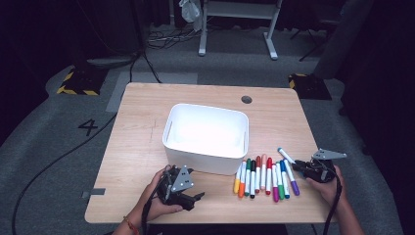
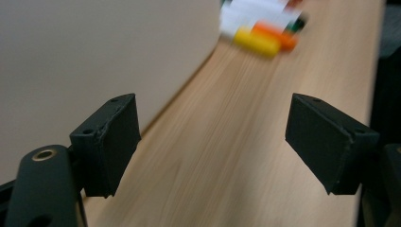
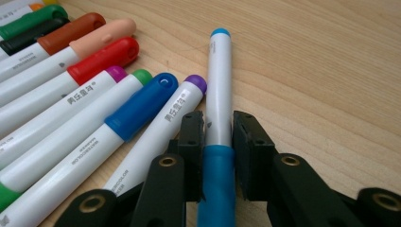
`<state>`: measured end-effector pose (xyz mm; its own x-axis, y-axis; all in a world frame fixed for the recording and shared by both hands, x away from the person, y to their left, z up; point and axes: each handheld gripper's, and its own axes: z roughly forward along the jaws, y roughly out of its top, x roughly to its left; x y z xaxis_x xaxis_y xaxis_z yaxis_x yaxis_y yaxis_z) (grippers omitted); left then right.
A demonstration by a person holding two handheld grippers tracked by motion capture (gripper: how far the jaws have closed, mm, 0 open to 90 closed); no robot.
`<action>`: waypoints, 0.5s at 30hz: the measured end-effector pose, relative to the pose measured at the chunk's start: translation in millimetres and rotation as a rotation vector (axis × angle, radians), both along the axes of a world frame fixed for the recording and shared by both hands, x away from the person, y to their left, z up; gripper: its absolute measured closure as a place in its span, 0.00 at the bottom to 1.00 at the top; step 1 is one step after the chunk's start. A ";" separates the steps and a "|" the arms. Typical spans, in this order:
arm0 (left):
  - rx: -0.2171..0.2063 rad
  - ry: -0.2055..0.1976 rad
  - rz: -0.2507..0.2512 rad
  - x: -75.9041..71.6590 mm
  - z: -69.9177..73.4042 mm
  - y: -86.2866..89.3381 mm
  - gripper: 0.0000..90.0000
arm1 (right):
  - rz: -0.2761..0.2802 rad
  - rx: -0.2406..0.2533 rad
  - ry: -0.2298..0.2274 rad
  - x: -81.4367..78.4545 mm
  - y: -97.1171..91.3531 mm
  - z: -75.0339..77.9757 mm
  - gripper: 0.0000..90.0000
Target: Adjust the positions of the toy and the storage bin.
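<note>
**Right gripper clamps a light-blue marker; left gripper open beside the bin**

The right gripper (image 3: 218, 137) has its two black jaws pressed on the white barrel of a light-blue marker (image 3: 220, 85), just above its blue cap. In the high view that marker (image 1: 286, 155) lies slanted at the right end of a row of markers (image 1: 264, 177), and the right hand (image 1: 327, 185) rests on the table's right part with the gripper pointing left toward the row.

The left gripper (image 2: 213, 142) has its jaws spread wide with only bare wood between them. The left hand (image 1: 159, 198) sits low near the table's front edge, just in front of the white bin (image 1: 205, 159), its gripper aimed right along the bin's front wall toward the markers.

The markers are smooth white plastic cylinders with rounded coloured caps, lying side by side. The bin is a smooth, round-cornered, open-topped rectangle. The table (image 1: 137, 147) is pale wood with fine grain.
</note>
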<state>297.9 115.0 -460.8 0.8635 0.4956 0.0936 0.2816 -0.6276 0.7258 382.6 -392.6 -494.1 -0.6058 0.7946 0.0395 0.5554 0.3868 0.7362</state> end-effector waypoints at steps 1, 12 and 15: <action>0.004 0.003 0.010 2.1 -4.2 3.1 0.20 | -0.001 0.001 -0.004 -0.2 -0.3 0.8 0.83; -0.003 0.079 0.115 24.1 -32.5 35.5 0.19 | -0.001 0.022 -0.034 -0.7 -1.2 5.4 0.83; -0.009 0.105 0.128 28.9 -37.8 41.6 0.19 | 0.005 0.031 -0.040 -0.9 -1.0 7.0 0.83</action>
